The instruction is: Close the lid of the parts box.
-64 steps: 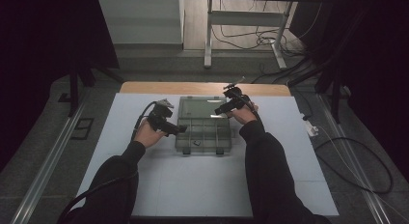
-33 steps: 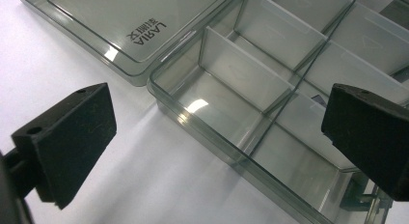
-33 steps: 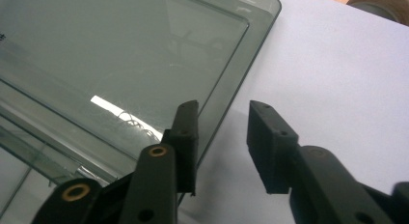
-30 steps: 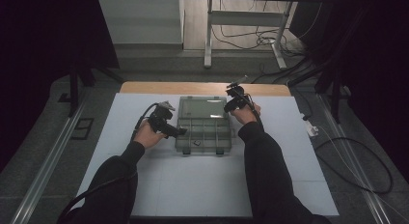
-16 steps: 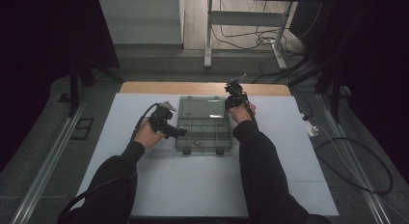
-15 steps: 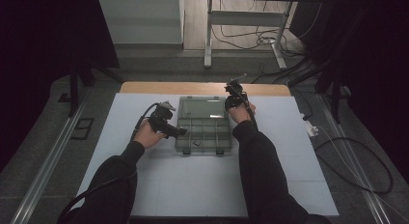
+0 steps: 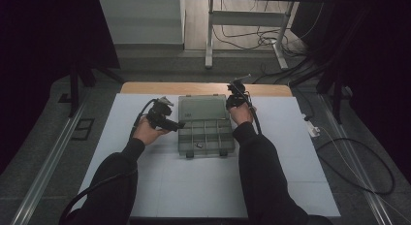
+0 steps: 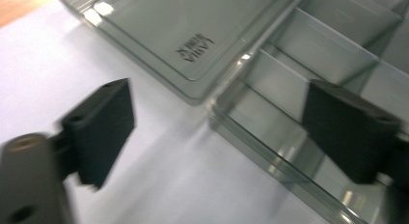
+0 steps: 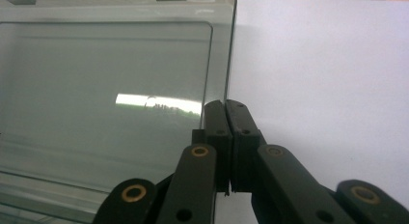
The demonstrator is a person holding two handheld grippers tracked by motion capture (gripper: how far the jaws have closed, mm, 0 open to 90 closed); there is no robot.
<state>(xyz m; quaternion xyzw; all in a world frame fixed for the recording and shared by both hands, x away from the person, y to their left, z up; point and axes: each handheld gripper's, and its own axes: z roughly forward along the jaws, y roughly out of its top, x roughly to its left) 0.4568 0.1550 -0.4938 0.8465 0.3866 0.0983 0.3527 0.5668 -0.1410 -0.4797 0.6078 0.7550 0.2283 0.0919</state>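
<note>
Smoky translucent plastic forms the compartment box (image 7: 205,130), a rectangle lying open at the middle of the white tabletop (image 7: 194,181), lid (image 7: 202,108) folded flat toward the top of the high view, long axis running up and down the frame. Left tongs (image 8: 217,132) stand apart and have just been closing, straddling the tray's corner wall without pressing it. Right tongs (image 9: 226,118) are pressed together beside the lid's glossy edge; embossed lettering (image 8: 194,48) shows in the left gripper view.
</note>
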